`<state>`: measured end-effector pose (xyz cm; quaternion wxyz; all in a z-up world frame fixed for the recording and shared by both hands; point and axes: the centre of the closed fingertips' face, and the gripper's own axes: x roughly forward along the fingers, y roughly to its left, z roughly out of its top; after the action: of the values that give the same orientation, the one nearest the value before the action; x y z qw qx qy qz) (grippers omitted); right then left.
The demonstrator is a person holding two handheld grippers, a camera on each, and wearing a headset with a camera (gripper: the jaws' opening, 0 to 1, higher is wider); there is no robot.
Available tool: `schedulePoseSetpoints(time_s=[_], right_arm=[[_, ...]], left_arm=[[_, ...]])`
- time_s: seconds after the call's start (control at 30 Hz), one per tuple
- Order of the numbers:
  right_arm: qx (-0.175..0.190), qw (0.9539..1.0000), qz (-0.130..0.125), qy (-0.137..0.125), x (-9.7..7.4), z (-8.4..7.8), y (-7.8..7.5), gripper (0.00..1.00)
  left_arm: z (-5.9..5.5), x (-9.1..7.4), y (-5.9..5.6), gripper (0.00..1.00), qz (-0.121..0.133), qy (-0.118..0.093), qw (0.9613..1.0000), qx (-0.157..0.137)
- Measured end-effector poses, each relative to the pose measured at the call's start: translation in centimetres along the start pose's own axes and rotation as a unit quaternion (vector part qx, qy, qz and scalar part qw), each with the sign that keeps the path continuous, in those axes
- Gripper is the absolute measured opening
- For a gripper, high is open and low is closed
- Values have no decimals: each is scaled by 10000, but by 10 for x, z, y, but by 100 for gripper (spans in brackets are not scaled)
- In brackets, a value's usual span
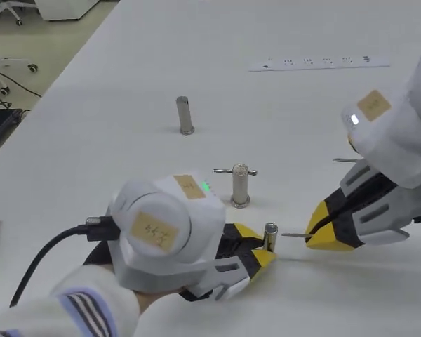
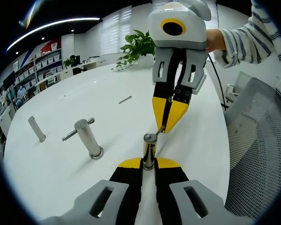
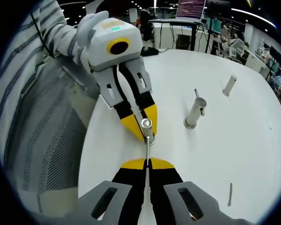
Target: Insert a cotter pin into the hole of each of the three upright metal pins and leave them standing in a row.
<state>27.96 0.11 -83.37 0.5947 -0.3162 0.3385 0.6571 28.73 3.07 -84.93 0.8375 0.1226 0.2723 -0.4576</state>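
On the table [image 1: 302,112], far pin [image 1: 185,116], middle pin [image 1: 240,187] and near pin [image 1: 270,237] stand aligned.

Your left tool [image 2: 149,163] clamps the short upright silver metal pin [image 2: 149,144] on the white desk [image 2: 107,112]; your right tool [image 2: 168,123] pinches a thin grey cotter pin [image 2: 161,129] beside its top.

No legible text anywhere.
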Motion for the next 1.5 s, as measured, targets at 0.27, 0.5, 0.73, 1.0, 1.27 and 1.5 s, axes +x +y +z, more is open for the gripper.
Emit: schedulePoseSetpoints(time_s=[0.27, 0.5, 0.73, 1.0, 1.27, 1.5], right_arm=[[44, 9998, 12, -169, -3, 5, -1, 3], [28, 9997, 38, -220, -2, 10, -1, 3], [-23, 9998, 54, -189, -3, 11, 1, 3], [-11, 9999, 93, -99, -2, 10, 5, 3], [413, 9991, 70, -10, 0, 13, 6, 3], [498, 9987, 58, 20, 1, 16, 8, 3]], left_arm=[[0, 0, 0, 7, -82, 43, 9995, 300], [-2, 1, -1, 7, -199, 134, 9987, 461], [-4, 1, -3, 7, -280, 215, 9984, 433], [7, -1, -5, 8, -304, 41, 9991, 296], [8, -1, -6, 8, -312, 37, 9986, 414], [8, 0, -8, 7, -318, 34, 9983, 496]])
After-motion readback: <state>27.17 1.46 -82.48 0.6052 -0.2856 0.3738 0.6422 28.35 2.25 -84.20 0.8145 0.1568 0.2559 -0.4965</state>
